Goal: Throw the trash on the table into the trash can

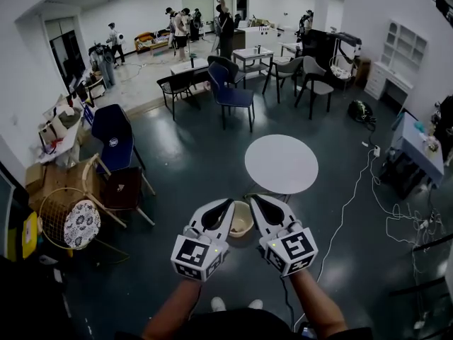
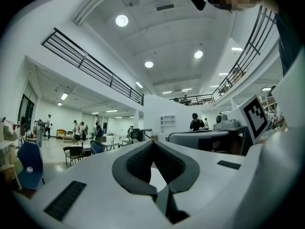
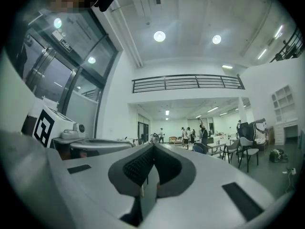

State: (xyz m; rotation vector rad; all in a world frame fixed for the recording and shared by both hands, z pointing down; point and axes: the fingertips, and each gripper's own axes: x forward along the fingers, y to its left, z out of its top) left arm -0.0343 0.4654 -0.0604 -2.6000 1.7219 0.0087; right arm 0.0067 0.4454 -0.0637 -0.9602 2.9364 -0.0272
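Note:
In the head view my left gripper [image 1: 226,204] and right gripper [image 1: 255,200] are held side by side in front of me, tips pointing forward. Both are shut, with nothing between the jaws. Between their tips, on the dark floor below, stands a small beige trash can [image 1: 241,222]. Just beyond it is a round white table [image 1: 281,163], and I see no trash on its top. The left gripper view shows the left gripper [image 2: 152,143] shut and aimed level across the hall. The right gripper view shows the right gripper [image 3: 153,147] shut and empty too.
A blue chair [image 1: 113,140] and a dark brown chair [image 1: 122,188] stand to the left, with a wire basket [image 1: 66,219] beside them. White cables [image 1: 347,200] run over the floor on the right. More chairs [image 1: 230,91], desks and several people fill the back.

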